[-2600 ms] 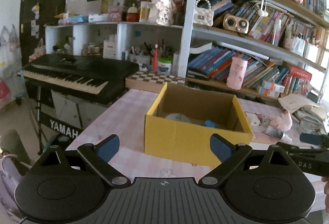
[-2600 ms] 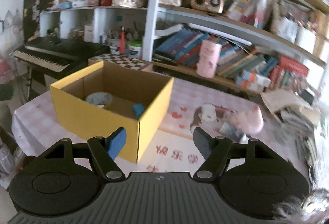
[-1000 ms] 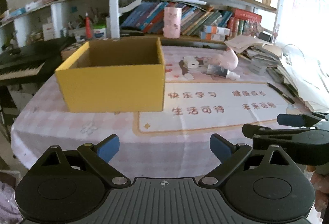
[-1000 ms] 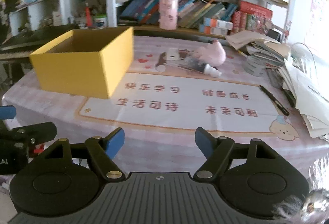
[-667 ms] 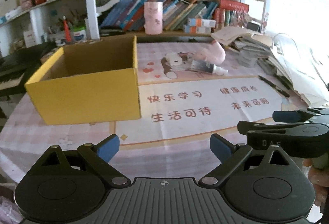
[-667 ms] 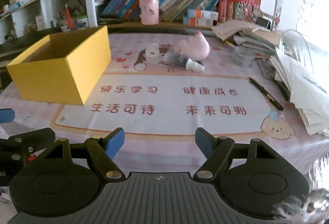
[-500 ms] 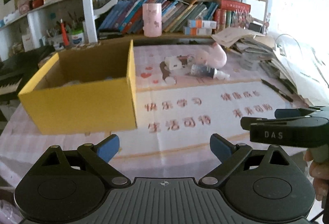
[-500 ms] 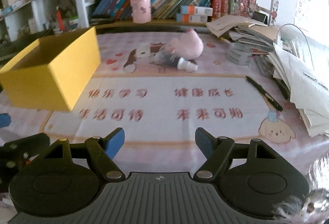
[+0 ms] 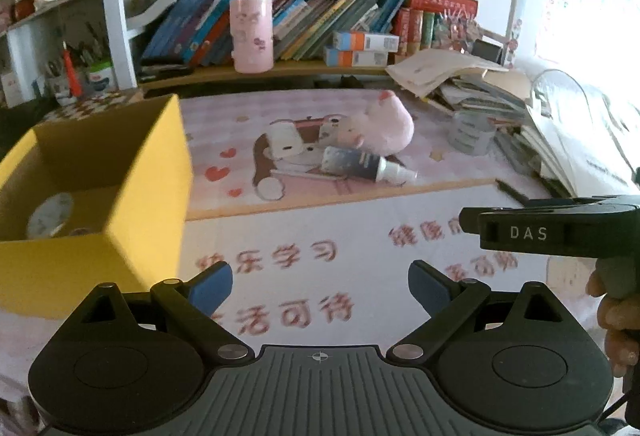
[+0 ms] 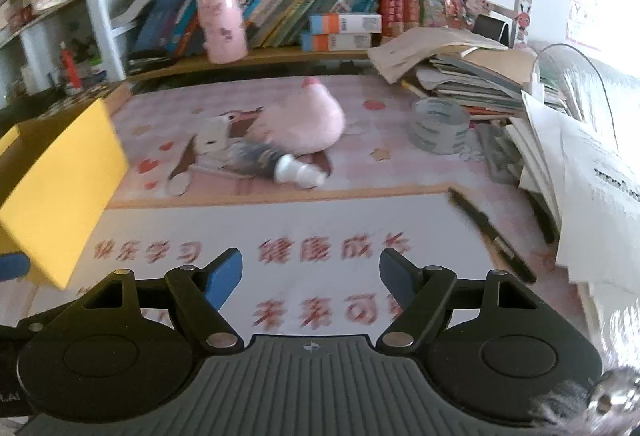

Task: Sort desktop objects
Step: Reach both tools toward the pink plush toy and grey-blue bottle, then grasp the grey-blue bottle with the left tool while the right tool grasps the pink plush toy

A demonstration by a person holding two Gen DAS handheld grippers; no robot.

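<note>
The surface (image 10: 360,212) wears a pink checked cloth with a printed mat over it, white in the near part with red characters, pink with cartoon figures farther back. A yellow cardboard box (image 9: 132,204) stands open at the left edge. Toward the far edge a pink plush toy (image 10: 308,124) lies touching a tube with a white cap (image 10: 276,160), with a small white item (image 10: 214,136) just beside them. A roll of clear tape (image 10: 438,130) sits near the right edge, next to stacked books and papers (image 10: 540,132). A black pen (image 10: 490,234) lies slantwise on the mat's right part.
</note>
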